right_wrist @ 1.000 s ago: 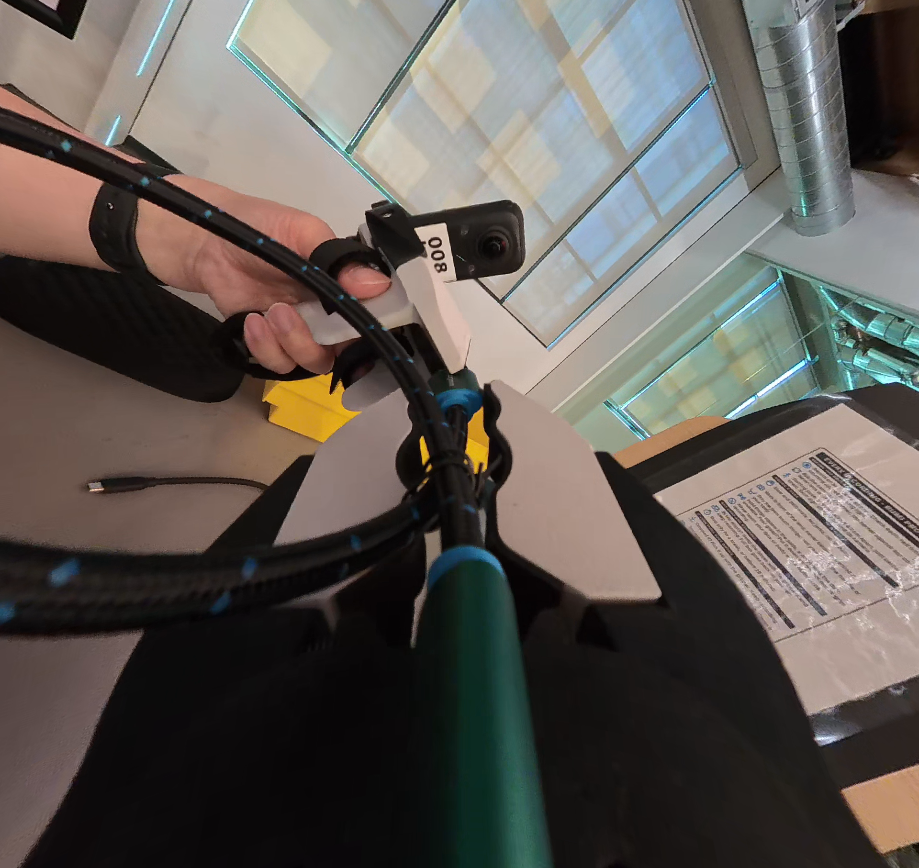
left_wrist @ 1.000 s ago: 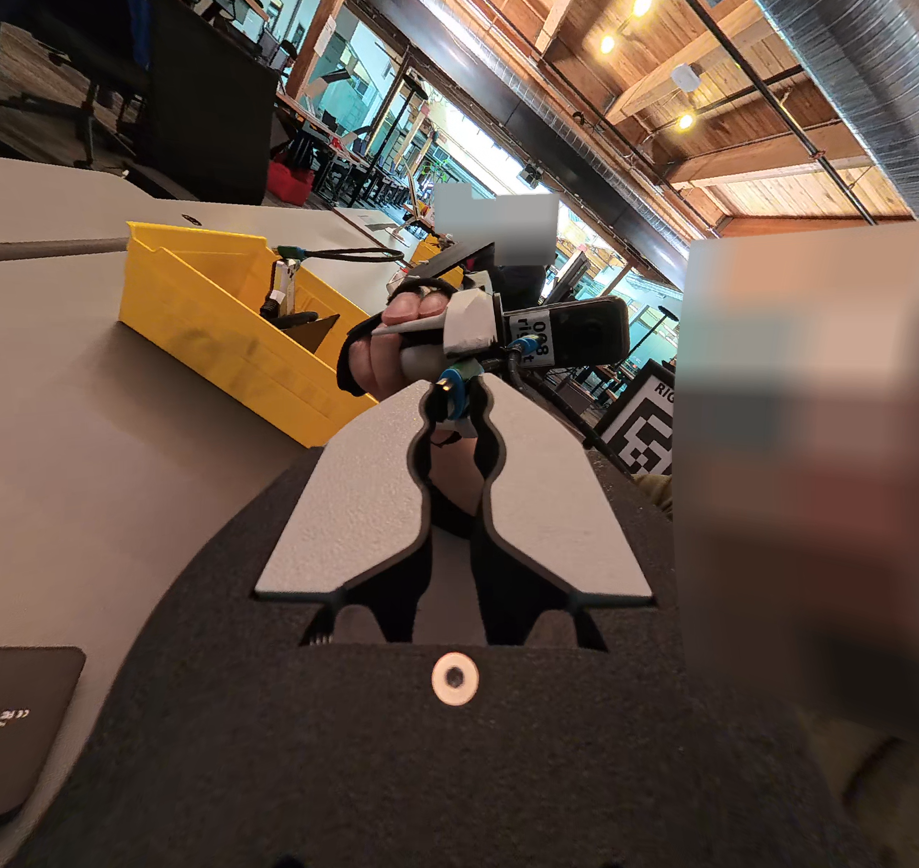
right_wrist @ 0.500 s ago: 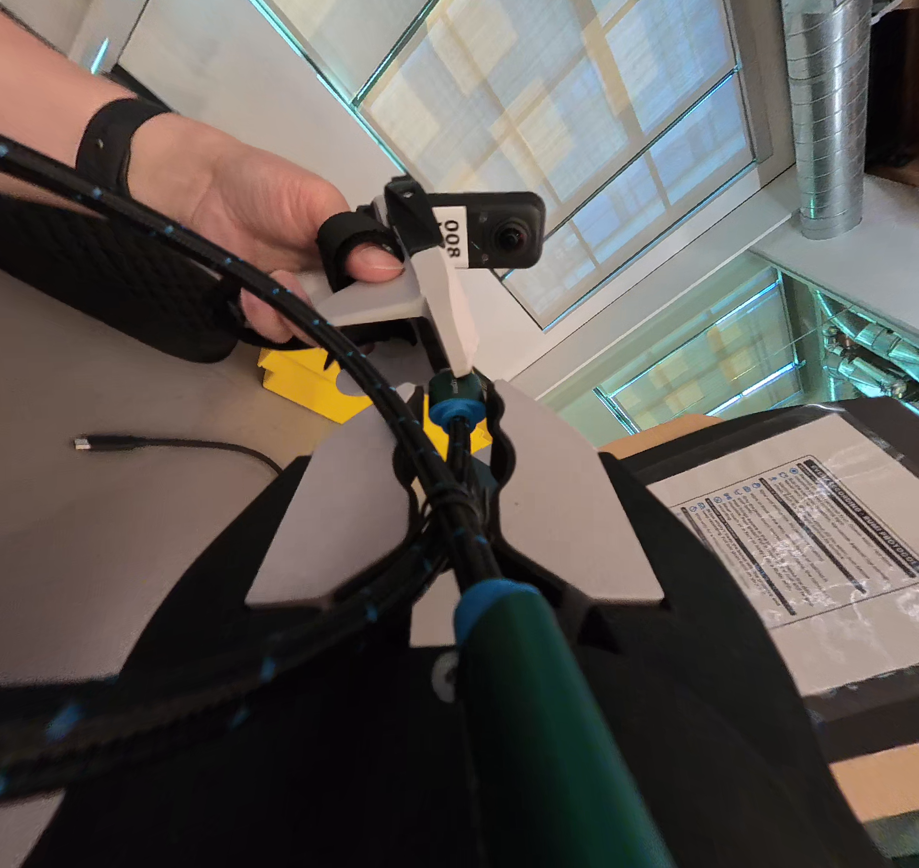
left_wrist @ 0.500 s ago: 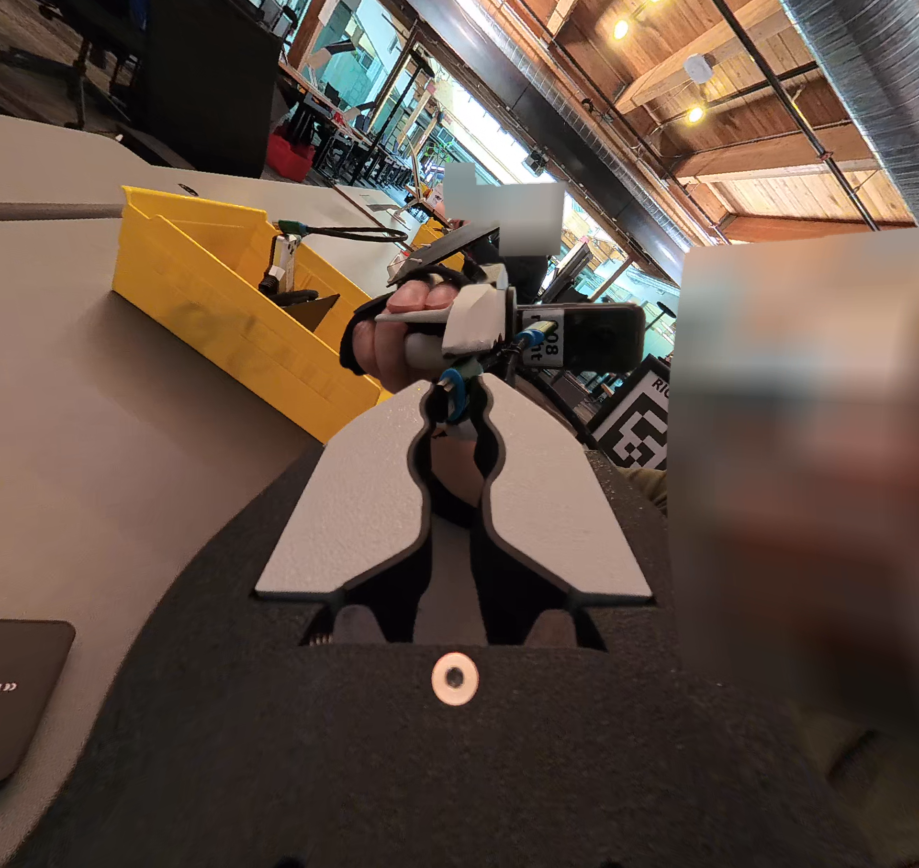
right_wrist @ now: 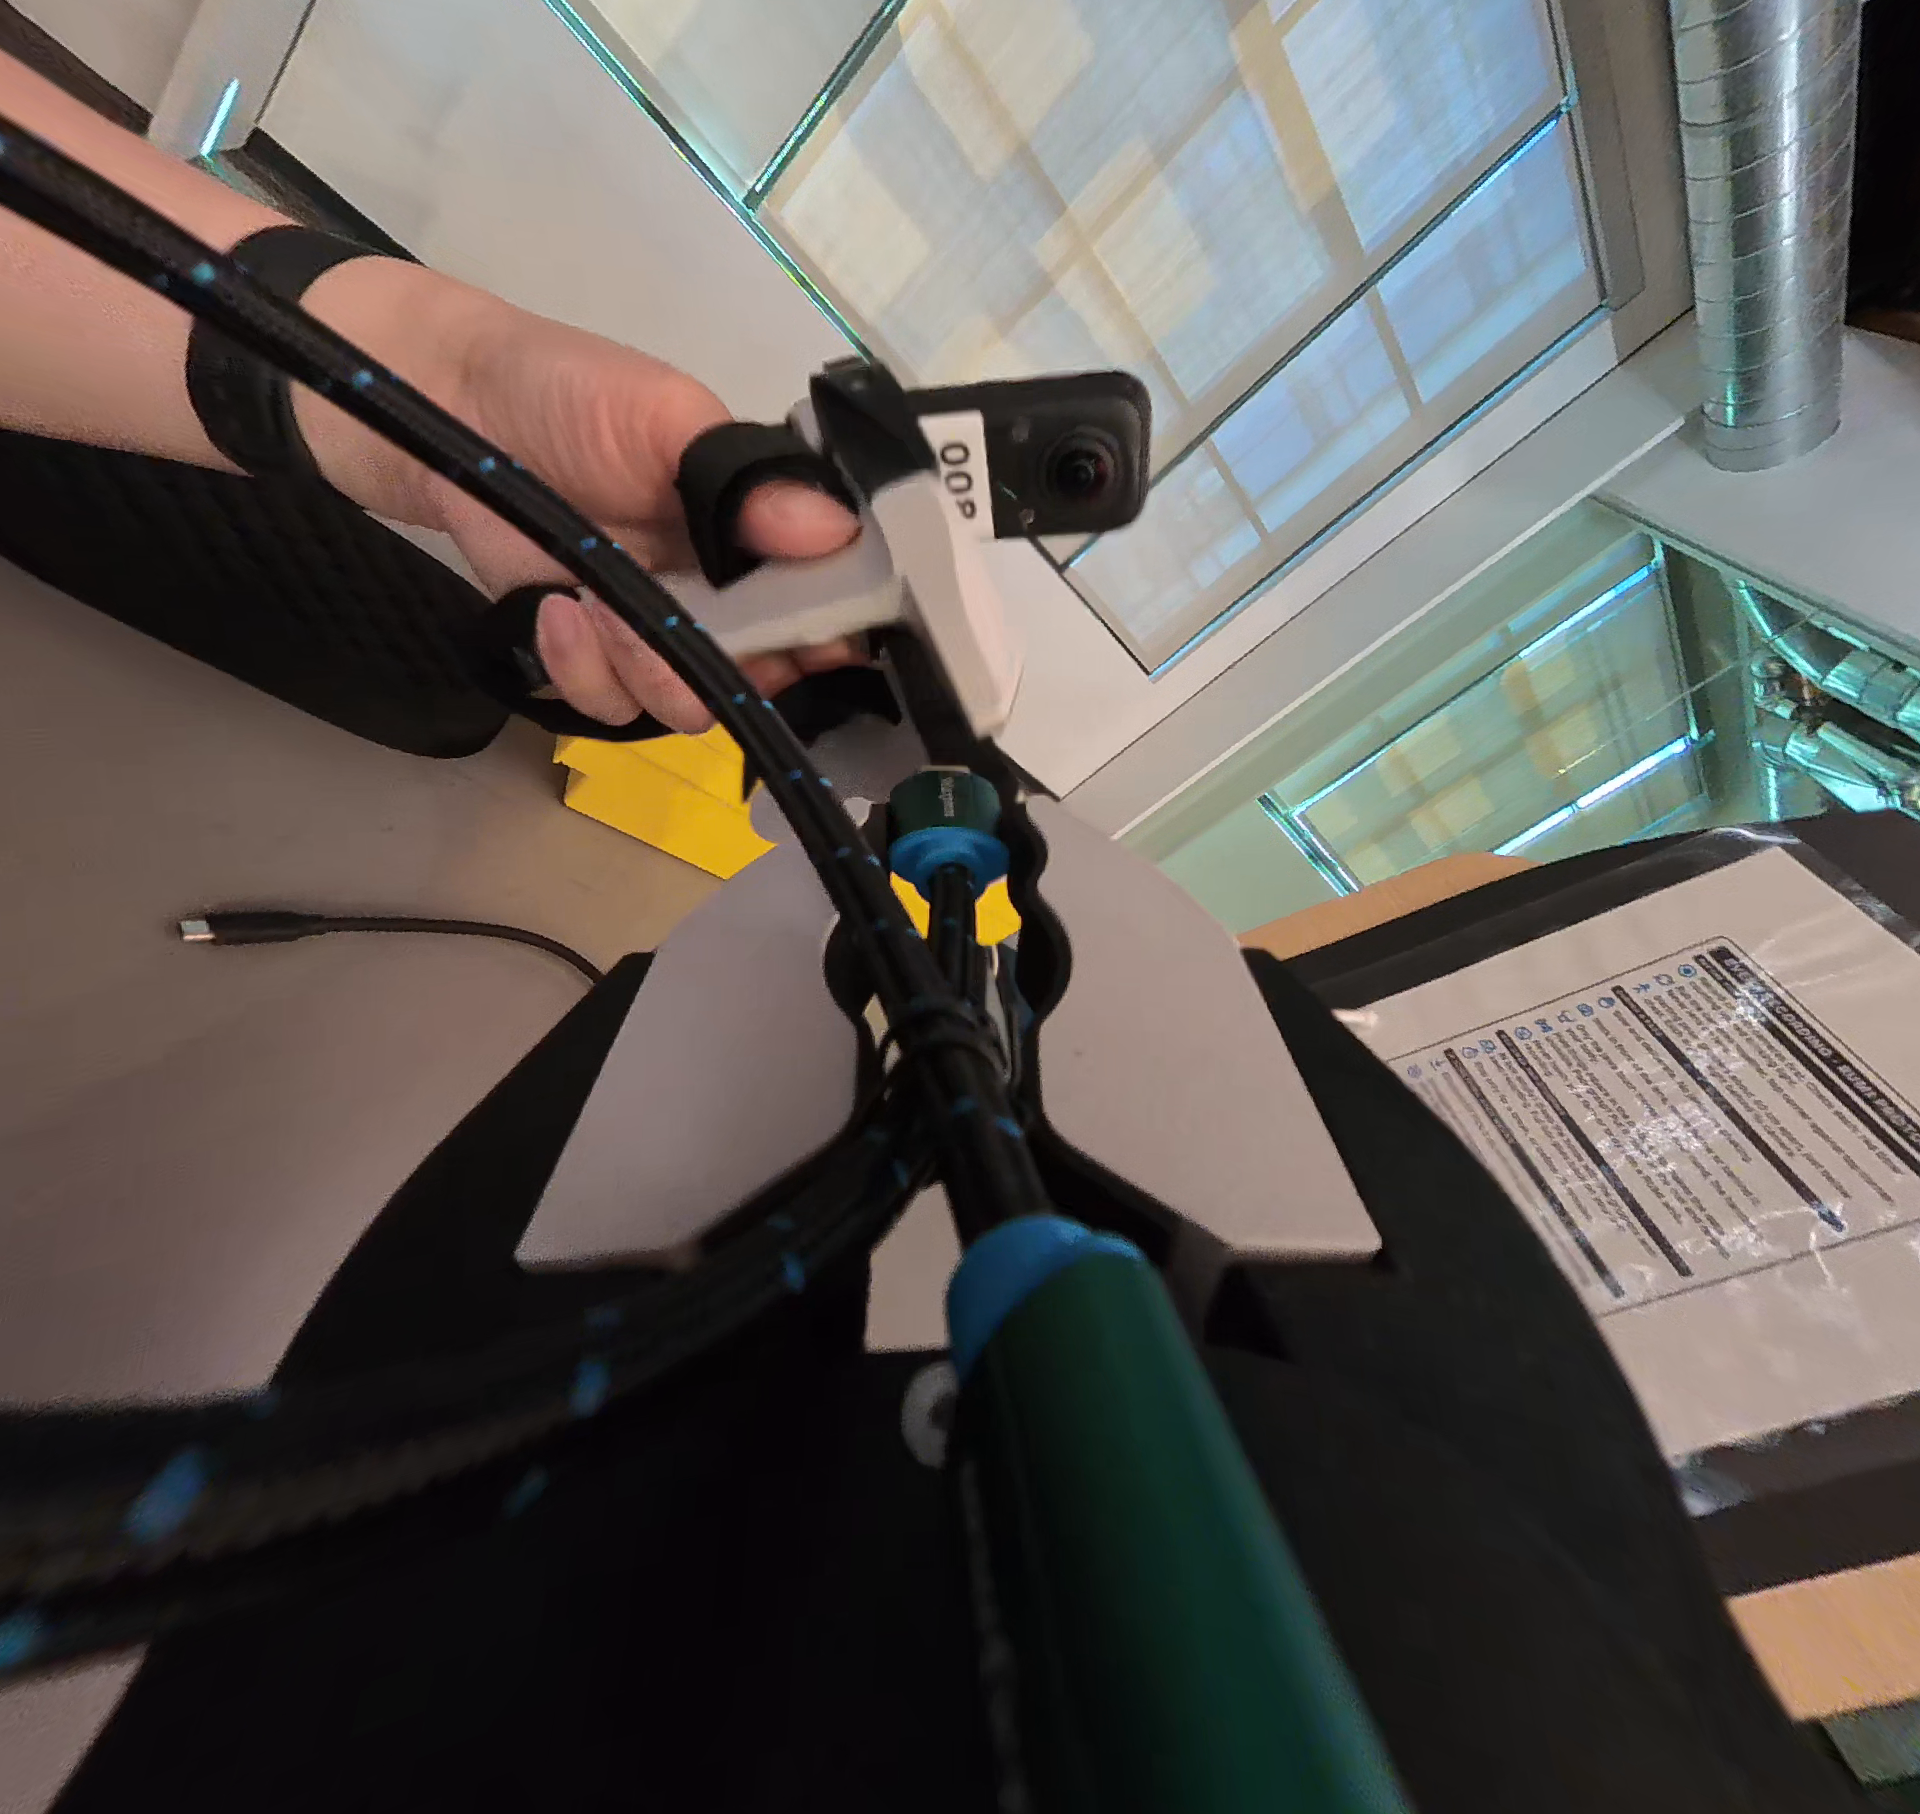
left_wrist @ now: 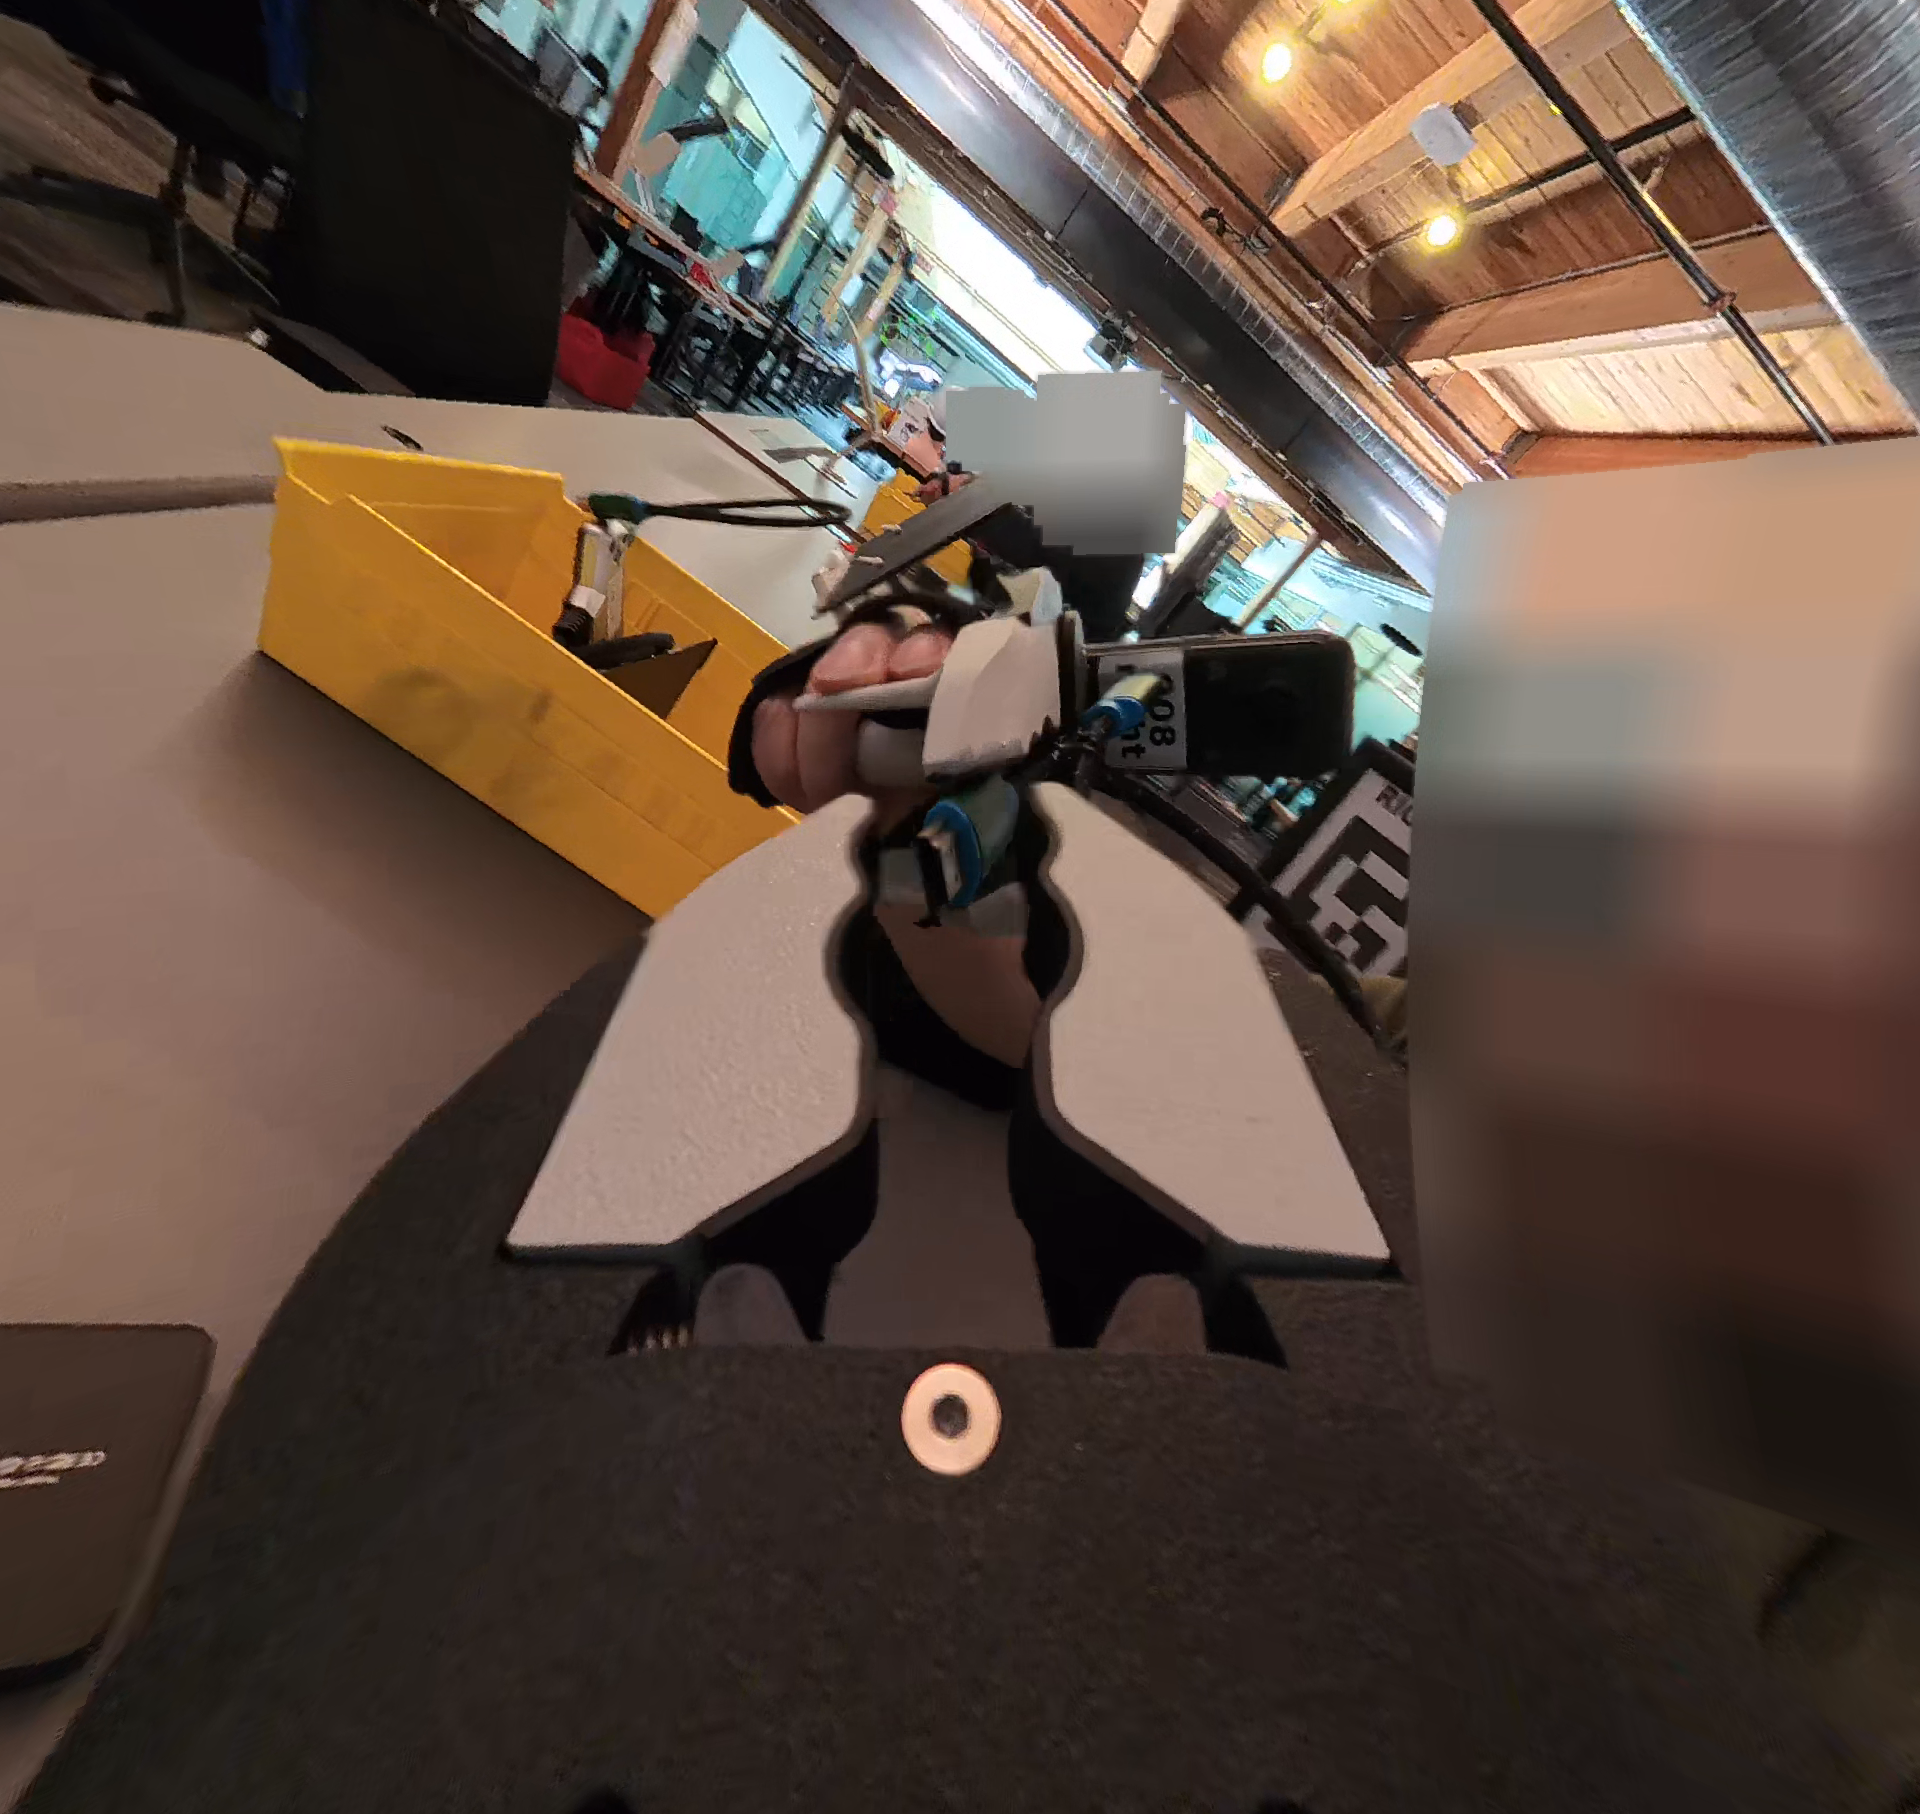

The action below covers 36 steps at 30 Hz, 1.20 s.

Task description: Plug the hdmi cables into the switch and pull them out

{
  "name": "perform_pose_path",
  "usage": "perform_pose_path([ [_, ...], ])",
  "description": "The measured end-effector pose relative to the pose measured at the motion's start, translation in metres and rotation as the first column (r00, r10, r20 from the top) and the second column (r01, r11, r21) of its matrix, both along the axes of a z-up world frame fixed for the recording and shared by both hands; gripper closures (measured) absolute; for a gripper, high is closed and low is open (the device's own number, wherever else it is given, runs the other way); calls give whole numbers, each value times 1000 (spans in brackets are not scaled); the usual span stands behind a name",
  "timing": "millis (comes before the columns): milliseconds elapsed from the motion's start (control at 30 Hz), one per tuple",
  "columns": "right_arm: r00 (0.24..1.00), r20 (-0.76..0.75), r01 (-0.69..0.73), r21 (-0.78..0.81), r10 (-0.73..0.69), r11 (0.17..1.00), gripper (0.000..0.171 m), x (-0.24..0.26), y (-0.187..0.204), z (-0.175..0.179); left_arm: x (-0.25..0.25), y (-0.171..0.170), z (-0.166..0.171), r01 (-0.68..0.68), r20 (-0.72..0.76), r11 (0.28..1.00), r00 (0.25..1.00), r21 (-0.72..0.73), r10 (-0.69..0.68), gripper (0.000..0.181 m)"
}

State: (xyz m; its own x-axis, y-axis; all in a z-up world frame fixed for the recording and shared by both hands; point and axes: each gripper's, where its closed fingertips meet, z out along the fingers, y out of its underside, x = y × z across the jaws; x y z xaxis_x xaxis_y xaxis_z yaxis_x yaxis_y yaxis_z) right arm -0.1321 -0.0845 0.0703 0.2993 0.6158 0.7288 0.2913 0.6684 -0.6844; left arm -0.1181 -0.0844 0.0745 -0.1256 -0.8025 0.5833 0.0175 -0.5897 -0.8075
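In the left wrist view my left gripper [left_wrist: 951,803] stands open, its grey fingertips a plug's width apart. Facing it, a hand [left_wrist: 831,715] holds the right gripper, which points a green hdmi plug with a blue collar [left_wrist: 956,855] into that gap. I cannot tell whether the plug touches the fingers. In the right wrist view my right gripper [right_wrist: 930,834] is shut on the black braided hdmi cable [right_wrist: 935,1037], and the green plug [right_wrist: 940,808] sticks out at its tips. A second green plug [right_wrist: 1143,1504] hangs close to the camera. A flat black box [left_wrist: 83,1452] lies at the lower left.
A yellow bin [left_wrist: 468,684] with cables stands on the grey table behind the grippers. A thin black cable [right_wrist: 364,928] lies loose on the table. A black textured mat [right_wrist: 260,601] is at the left. A printed sheet in plastic [right_wrist: 1662,1089] lies at the right.
The two grippers have come closer together. My left fingers have spread a little wider, and the plug now sits larger in their gap. The right gripper still holds the cable.
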Motion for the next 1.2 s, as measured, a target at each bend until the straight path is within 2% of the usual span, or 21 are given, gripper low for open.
perform_pose_path([
  [33, 1000, 0, 17, 1, -17, 1000, 149, 0, 3, -1, -3, 4, 2, -30, 7, 999, 1000, 17, 30, 139],
  [67, 999, 0, 37, 8, -37, 999, 149, 1, 6, -1, -8, 7, 2, -63, 8, 997, 998, 41, 63, 125],
  [167, 994, -3, 110, 3, -110, 994, 148, 8, 21, -3, -26, 23, -13, -201, -40, 963, 977, 177, 211, 124],
  [233, 987, -33, 154, -15, -155, 988, 148, 17, 31, 0, -38, 35, -37, -275, -117, 923, 942, 270, 315, 125],
  [300, 971, -78, 225, -34, -227, 974, 149, 31, 44, 8, -46, 46, -72, -283, -235, 889, 895, 360, 380, 126],
  [367, 936, -138, 319, -61, -325, 946, 149, 48, 57, 18, -49, 54, -114, -216, -385, 861, 825, 461, 413, 125],
  [433, 872, -211, 430, -105, -442, 897, 149, 67, 71, 27, -53, 62, -156, -116, -526, 829, 723, 548, 449, 119],
  [533, 750, -296, 574, -150, -591, 805, 149, 91, 85, 34, -55, 76, -202, 6, -635, 770, 570, 638, 521, 114],
  [600, 694, -316, 625, -182, -647, 759, 148, 101, 90, 34, -53, 81, -220, 49, -686, 776, 505, 629, 524, 110],
  [700, 638, -333, 644, -265, -695, 718, 148, 115, 98, 31, -47, 91, -224, 23, -691, 797, 513, 604, 509, 105],
  [800, 590, -325, 666, -322, -739, 673, 148, 131, 107, 26, -49, 101, -228, 6, -711, 830, 520, 558, 474, 89],
  [900, 556, -311, 684, -356, -771, 637, 148, 145, 114, 22, -47, 101, -232, -20, -720, 879, 564, 476, 403, 92],
  [1067, 544, -302, 686, -378, -783, 622, 148, 152, 121, 17, -47, 100, -231, -22, -716, 873, 562, 487, 414, 98],
  [1133, 547, -299, 683, -380, -782, 623, 148, 152, 121, 15, -47, 99, -230, -19, -710, 873, 573, 488, 410, 113],
  [1200, 553, -295, 681, -379, -779, 627, 148, 150, 121, 15, -47, 99, -230, -21, -708, 873, 576, 487, 409, 113],
])
